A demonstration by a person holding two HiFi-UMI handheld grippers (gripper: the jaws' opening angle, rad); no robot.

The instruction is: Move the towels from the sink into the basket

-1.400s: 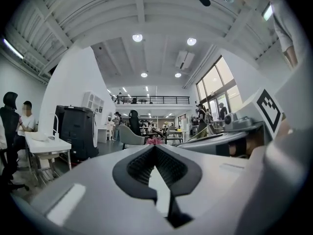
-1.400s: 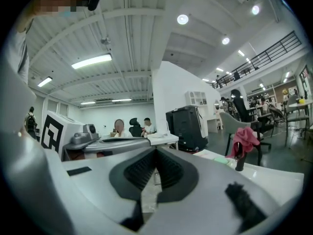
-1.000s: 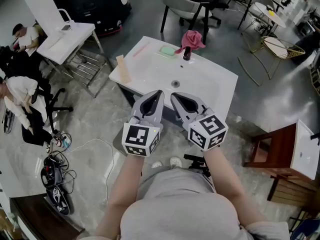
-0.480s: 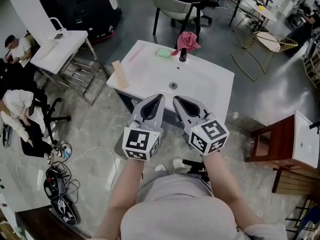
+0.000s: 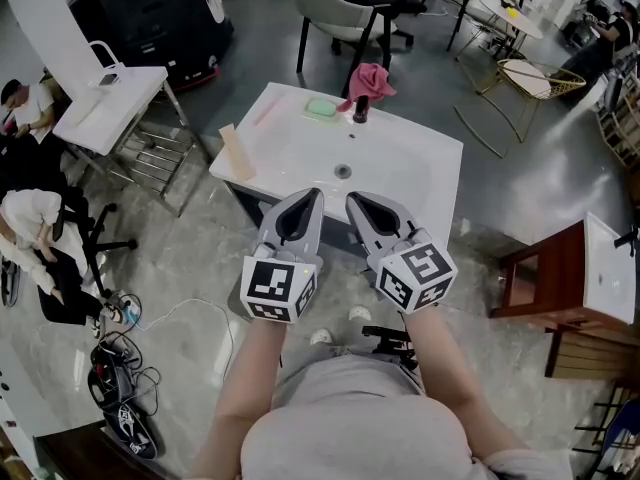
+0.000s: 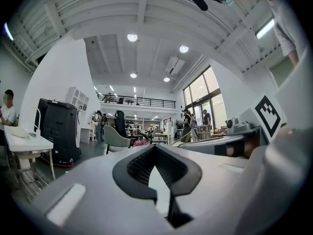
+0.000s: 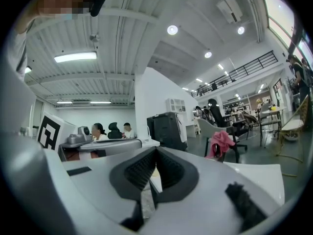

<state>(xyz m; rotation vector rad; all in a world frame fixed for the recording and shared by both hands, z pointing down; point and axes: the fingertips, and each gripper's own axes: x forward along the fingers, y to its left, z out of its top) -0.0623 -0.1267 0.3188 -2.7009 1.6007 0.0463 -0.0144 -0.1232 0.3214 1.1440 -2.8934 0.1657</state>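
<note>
**Both grippers shut and empty, towel across the sink**

The left gripper (image 5: 314, 196) and right gripper (image 5: 353, 200) are level and side by side, each with its jaws pressed together on nothing. Their tips reach the near edge of the white sink (image 5: 290, 153). The pink towel (image 5: 369, 76) drapes over the faucet (image 5: 361, 110) at the far rim, well apart from both.

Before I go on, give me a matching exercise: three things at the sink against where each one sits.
Things:
1. pink towel
2. green item
3. wooden strip

Places:
A. at the left edge of the sink
B. draped on the tap at the far edge
C. flat on the far rim, left of the tap

Pairs: 1-B, 2-C, 3-A
</note>
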